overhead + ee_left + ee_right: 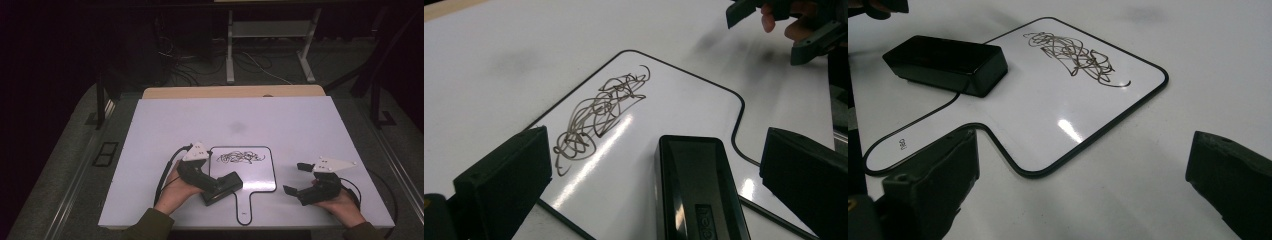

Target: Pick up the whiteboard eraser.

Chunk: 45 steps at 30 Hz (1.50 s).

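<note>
A small paddle-shaped whiteboard [260,175] with a black rim lies on the table near the front, bearing a dark scribble [241,158]. A black eraser block [227,184] rests on the board's lower left corner. My left gripper [214,187] is open, and in the left gripper view the eraser [696,190] lies between its wide-apart jaws, touching neither. The scribble [599,110] lies just beyond. My right gripper [296,178] is held open to the right of the board, with bare table between its jaws in the right gripper view, where the whiteboard [1048,100] and eraser [948,62] sit ahead.
The white table [280,120] spreads wide behind the board. A wooden strip [235,91] runs along its far edge. Beyond it are a dark floor with cables [200,65] and white desk legs [230,50]. The other hand's gripper [784,25] shows at top right of the left gripper view.
</note>
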Motion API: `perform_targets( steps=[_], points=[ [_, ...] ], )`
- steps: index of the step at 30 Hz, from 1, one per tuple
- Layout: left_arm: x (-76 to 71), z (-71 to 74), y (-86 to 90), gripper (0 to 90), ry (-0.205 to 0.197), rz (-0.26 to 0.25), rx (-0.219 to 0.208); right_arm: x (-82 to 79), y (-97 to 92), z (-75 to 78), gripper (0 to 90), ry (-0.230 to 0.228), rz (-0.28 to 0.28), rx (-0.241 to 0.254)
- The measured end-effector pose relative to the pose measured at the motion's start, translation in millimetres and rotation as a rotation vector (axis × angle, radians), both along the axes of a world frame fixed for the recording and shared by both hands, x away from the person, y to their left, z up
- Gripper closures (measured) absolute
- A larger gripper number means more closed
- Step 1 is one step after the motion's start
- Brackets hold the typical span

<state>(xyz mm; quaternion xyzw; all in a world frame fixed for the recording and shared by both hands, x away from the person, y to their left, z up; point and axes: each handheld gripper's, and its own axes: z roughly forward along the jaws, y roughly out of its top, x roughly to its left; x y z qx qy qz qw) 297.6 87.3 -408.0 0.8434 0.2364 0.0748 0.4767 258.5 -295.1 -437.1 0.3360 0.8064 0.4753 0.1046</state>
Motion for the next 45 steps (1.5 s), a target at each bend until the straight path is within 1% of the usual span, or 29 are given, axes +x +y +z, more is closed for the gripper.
perform_targets(
  steps=[2,3,6,7,8,9,13,15,19,22,24,29,36,40,43,45],
  points=[
    [-0.9,-0.9,-2.4,0.5,0.0,-0.01,0.014,0.0,-0.3,0.0,0.0,-0.002,-0.001,0.002],
    [-1.5,-1.1,-3.6,1.1,0.001,-0.016,0.019,-0.2,-0.2,0.5,0.0,-0.011,0.0,0.002],
    [-2.2,-2.5,-6.7,2.6,0.003,-0.026,0.024,-0.1,0.0,0.8,0.0,-0.004,-0.004,0.0],
    [-2.0,-2.7,-7.0,5.0,0.002,-0.034,0.032,-0.1,0.3,0.7,0.0,-0.006,-0.003,-0.001],
    [-2.4,-3.1,-7.8,5.0,0.002,-0.034,0.036,-0.1,0.3,0.7,0.0,-0.006,-0.003,-0.001],
    [-2.5,-3.4,-8.2,7.0,0.002,-0.038,0.043,-0.2,0.8,0.4,0.0,-0.001,-0.002,-0.005],
    [-3.5,-3.4,-8.3,10.1,0.005,-0.037,0.041,0.0,1.2,-0.3,0.0,0.0,-0.001,-0.008],
    [-4.4,-3.7,-8.2,12.8,0.006,-0.045,0.048,-0.2,1.6,-0.5,0.0,0.004,0.001,-0.009],
    [-6.9,-5.7,-9.9,14.7,0.018,-0.049,0.068,-0.2,1.2,-1.1,0.0,0.002,0.0,-0.013],
    [-8.4,-7.2,-10.6,18.2,0.028,-0.061,0.077,-0.4,0.5,-0.9,0.0,0.003,-0.003,-0.012],
    [-9.3,-8.3,-11.1,20.3,0.035,-0.07,0.091,-0.3,0.1,-1.1,0.0,0.005,-0.005,-0.013],
    [-11.5,-11.3,-14.0,21.4,0.041,-0.08,0.126,0.1,0.5,-1.4,0.0,0.005,-0.002,-0.013],
    [-14.6,-13.8,-16.4,24.5,0.057,-0.089,0.165,-0.1,0.3,-1.5,0.0,0.009,-0.004,-0.013],
    [-15.1,-16.8,-17.2,25.9,0.078,-0.092,0.199,0.3,-0.2,-2.0,0.0,0.012,-0.004,-0.015],
    [-16.1,-19.0,-18.1,27.0,0.092,-0.094,0.207,0.3,-0.5,-1.8,0.0,0.009,-0.004,-0.012],
    [-16.6,-20.1,-18.5,27.8,0.096,-0.095,0.22,0.2,-0.4,-1.9,0.0,0.012,-0.005,-0.012]
  ],
)
